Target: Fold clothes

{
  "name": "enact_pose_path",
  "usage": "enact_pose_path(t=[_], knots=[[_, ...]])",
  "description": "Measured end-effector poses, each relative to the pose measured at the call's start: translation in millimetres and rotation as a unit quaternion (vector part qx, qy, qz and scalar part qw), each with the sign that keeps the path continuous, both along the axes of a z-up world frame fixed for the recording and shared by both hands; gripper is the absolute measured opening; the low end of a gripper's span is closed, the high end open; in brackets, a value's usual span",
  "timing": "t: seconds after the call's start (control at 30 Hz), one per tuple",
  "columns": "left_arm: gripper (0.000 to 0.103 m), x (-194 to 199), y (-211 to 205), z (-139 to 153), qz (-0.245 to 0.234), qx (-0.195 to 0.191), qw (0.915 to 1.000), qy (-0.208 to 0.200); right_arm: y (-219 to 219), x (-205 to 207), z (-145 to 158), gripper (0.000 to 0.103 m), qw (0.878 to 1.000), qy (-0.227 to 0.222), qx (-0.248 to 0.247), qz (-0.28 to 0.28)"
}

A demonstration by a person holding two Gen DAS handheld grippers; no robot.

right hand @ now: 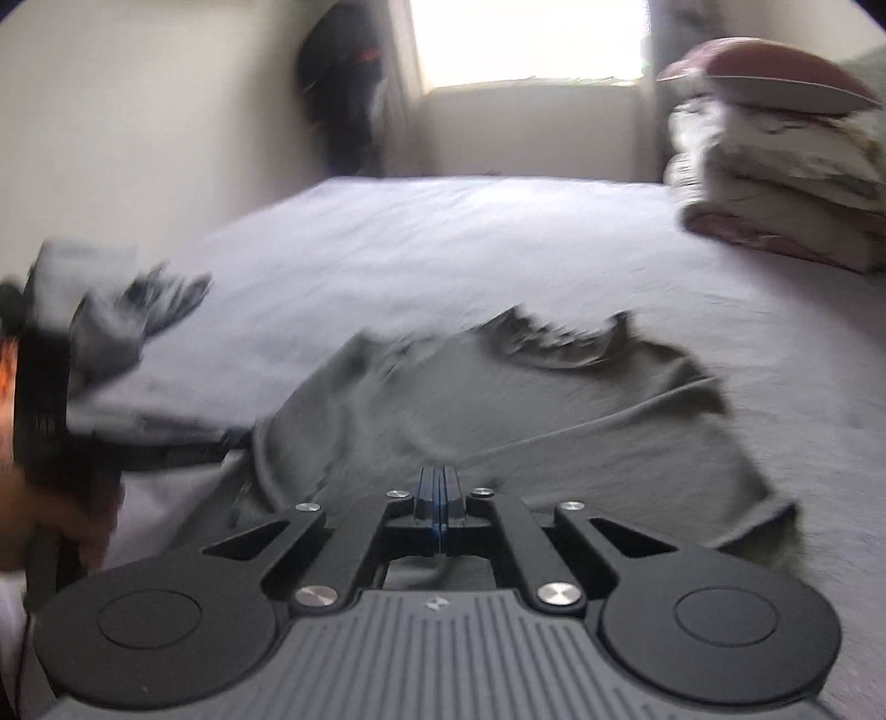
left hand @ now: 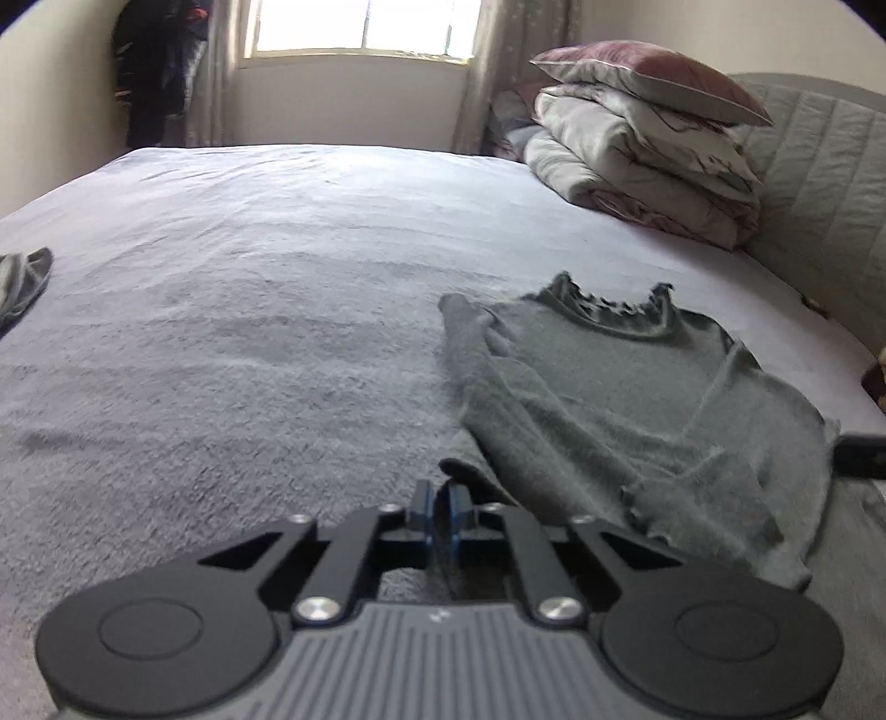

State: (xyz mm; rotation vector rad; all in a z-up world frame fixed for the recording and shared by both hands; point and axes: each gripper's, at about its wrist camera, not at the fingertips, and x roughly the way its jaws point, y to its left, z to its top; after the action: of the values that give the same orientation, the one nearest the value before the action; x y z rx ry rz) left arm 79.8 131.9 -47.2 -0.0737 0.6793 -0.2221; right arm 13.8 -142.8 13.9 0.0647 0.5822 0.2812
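A grey knit sweater with a frilled neck lies flat on the bed's pale sheet, its neck toward the far side. My left gripper is shut, with a dark fold of the sweater's near left edge pinched between its blue pads. In the right wrist view the same sweater is blurred. My right gripper is shut at the sweater's near hem, and creases run from its tips across the cloth. The left gripper's black body and a hand show at that view's left edge.
Another grey garment lies at the bed's left side. Folded quilts topped by a pillow are stacked at the far right, against a padded headboard. Dark clothes hang in the corner beside the window.
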Motion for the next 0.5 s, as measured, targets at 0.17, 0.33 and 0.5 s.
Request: enact_pose_path(t=[0.17, 0.33, 0.5], knots=[[0.002, -3, -1, -1, 0.016, 0.002, 0.9998, -0.007, -36, -10, 2, 0.0, 0.997, 0.012, 0.033, -0.071], [0.002, -2, 1, -2, 0.028, -0.008, 0.9996, 0.0, -36, -20, -7, 0.005, 0.999, 0.009, 0.004, -0.031], [0.003, -1, 2, -3, 0.034, -0.02, 0.9992, 0.006, 9, -23, -15, 0.028, 0.996, -0.003, -0.055, 0.064]])
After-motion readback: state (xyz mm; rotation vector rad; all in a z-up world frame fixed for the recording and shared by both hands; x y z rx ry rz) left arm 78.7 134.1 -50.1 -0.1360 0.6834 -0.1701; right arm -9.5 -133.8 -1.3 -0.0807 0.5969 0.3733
